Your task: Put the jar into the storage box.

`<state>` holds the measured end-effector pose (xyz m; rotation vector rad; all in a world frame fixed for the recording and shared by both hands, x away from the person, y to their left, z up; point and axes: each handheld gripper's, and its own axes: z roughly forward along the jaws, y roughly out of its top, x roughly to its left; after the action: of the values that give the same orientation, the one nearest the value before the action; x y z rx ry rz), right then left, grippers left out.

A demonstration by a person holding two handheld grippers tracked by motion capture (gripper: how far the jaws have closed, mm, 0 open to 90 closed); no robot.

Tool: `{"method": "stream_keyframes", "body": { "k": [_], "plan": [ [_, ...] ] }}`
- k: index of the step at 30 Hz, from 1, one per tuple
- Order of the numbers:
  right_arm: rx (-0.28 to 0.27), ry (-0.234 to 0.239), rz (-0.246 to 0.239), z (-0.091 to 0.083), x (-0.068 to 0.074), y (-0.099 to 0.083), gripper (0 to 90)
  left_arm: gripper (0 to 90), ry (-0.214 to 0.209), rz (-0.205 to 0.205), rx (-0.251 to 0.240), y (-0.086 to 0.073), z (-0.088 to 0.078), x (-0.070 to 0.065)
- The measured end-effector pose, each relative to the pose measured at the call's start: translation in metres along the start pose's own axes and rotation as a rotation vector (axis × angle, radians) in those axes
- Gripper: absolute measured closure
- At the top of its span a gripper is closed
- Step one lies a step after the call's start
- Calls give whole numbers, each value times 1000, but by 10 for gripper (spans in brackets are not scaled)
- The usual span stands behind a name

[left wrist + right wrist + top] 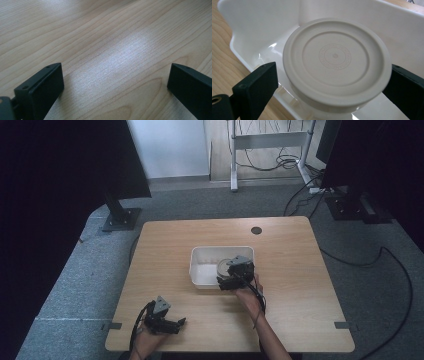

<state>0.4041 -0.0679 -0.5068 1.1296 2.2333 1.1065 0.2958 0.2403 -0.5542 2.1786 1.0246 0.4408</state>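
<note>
Desk (300,285) of pale wood, seen from above, carries a white plastic tub (200,257) near its centre. Your right gripper (235,275) hangs over the tub's 4 o'clock corner. In the right gripper view its jaws stand wide open on either side of a round cream lid (337,62), which tops a container sitting inside the tub (262,25). The left jaw has a small gap to the lid's rim; the right jaw looks very near the rim, but you cannot tell whether it touches. Nothing is gripped yet.

Your left gripper (167,324) rests low on the desk (105,37) at 7 o'clock from the tub, well apart from it, jaws wide open and holding nothing.

To grasp well, centre the lid between the jaws first, since it sits closer to the right one. Lower until the pads meet the lid's side wall beneath the rim, then close evenly. Keep clear of the tub's near wall as you lift.
</note>
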Motion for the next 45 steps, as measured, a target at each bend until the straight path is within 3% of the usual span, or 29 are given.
{"method": "stream_keyframes", "body": {
  "k": [30, 45],
  "plan": [
    [-16, 34, -71, -36, 7, -4, 38, 4, 0, -1, 0, 0, 0, 0],
    [-8, 49, -83, -49, 0, -17, 39, 4, 3, 0, 0, 0, 0, 0]
  ]
}}
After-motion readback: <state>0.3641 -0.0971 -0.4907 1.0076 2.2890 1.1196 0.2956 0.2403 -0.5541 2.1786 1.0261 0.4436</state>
